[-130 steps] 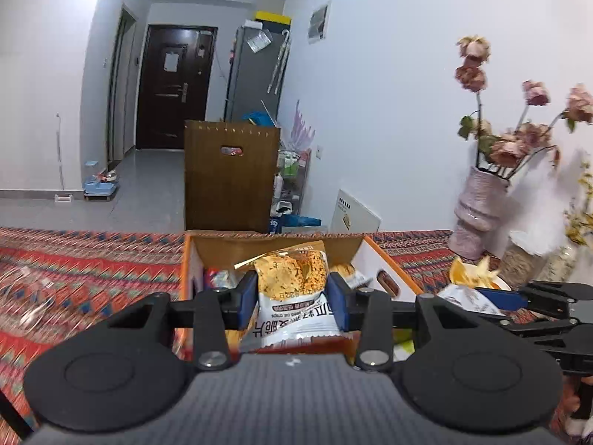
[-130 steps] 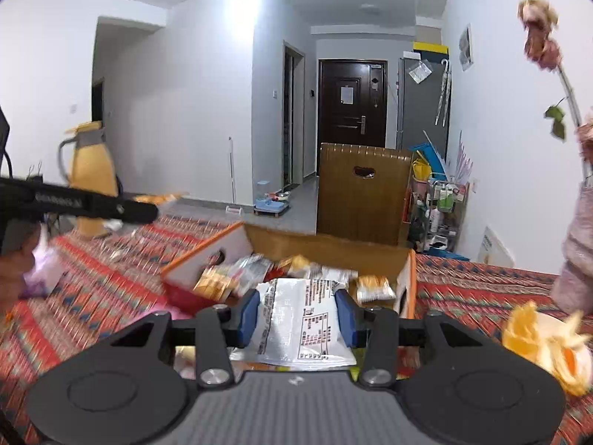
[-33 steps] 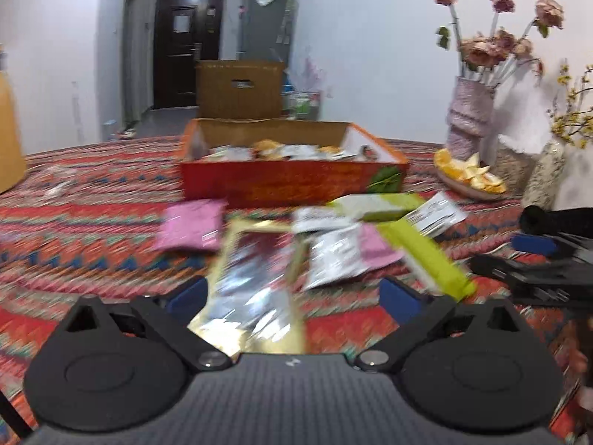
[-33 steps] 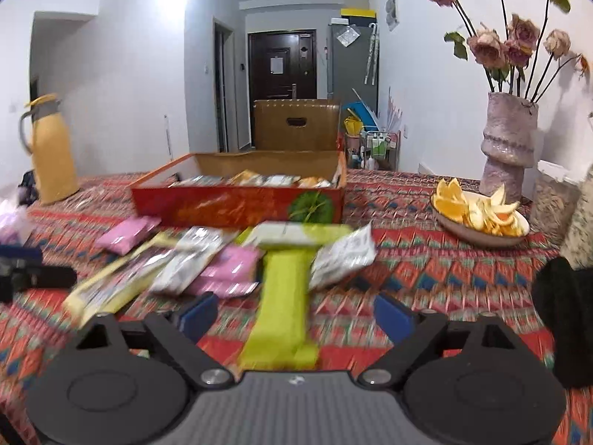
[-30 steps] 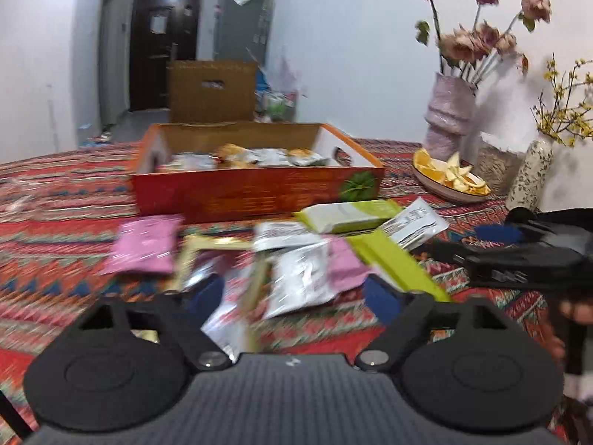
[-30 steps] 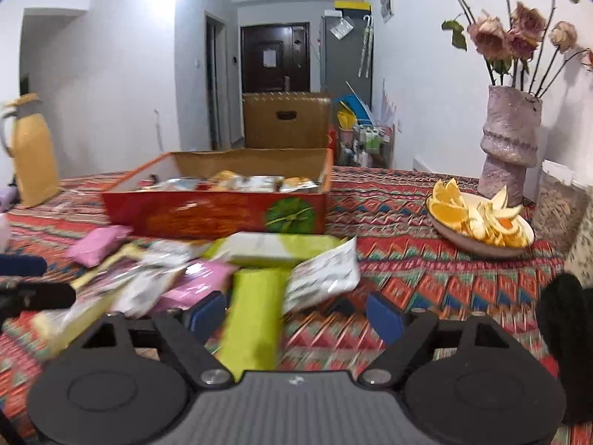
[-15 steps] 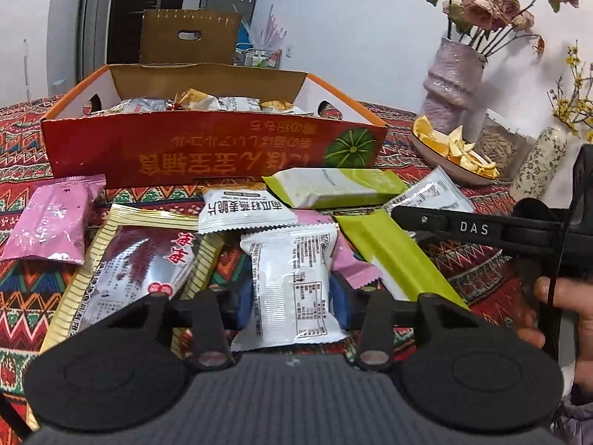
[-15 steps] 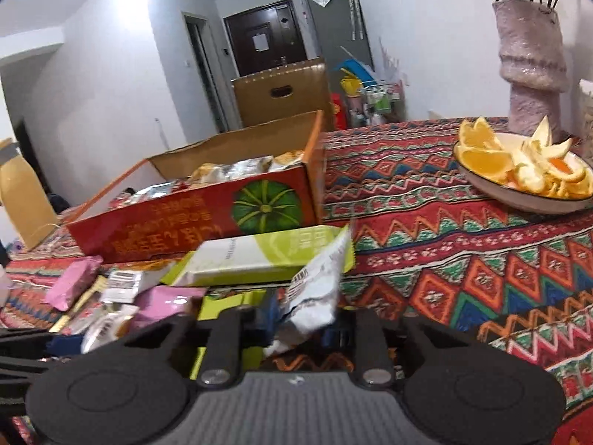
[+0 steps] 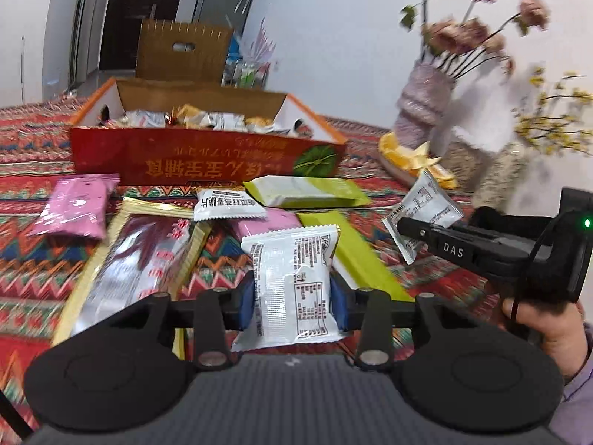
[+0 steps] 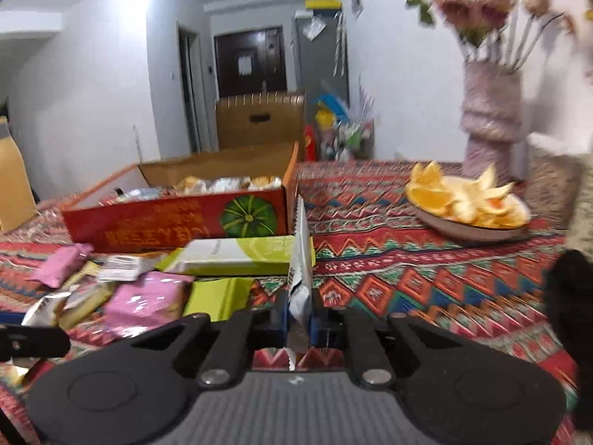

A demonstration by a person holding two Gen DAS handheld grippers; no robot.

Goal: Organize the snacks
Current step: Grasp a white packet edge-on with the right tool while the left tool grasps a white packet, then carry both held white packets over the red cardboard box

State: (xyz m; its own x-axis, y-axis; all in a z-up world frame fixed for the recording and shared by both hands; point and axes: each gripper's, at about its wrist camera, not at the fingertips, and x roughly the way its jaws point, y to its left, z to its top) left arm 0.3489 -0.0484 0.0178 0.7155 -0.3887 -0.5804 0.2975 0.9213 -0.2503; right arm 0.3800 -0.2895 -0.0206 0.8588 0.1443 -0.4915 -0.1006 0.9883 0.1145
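Observation:
My left gripper (image 9: 292,298) is shut on a white snack packet (image 9: 292,282), held flat above the patterned cloth. My right gripper (image 10: 299,315) is shut on a thin silver-white packet (image 10: 301,270), held edge-on; the same packet (image 9: 422,211) shows lifted at the right of the left wrist view. Loose snacks lie below: a pink packet (image 9: 76,204), a gold-edged red packet (image 9: 137,259), a small white packet (image 9: 228,205) and green bars (image 9: 304,193). Behind them stands the open orange box (image 9: 207,161), holding several packets.
A plate of orange slices (image 10: 470,204) and a vase of dried flowers (image 10: 489,122) stand at the right. A person's hand (image 9: 548,330) holds the right gripper's handle. A yellow jug (image 10: 13,181) stands at the far left. A brown cardboard carton (image 10: 259,118) stands beyond the table.
Both grippers came down open over the loose snacks, then shut, the left on the white packet, the right on the silver-white one. Both packets now hang above the cloth.

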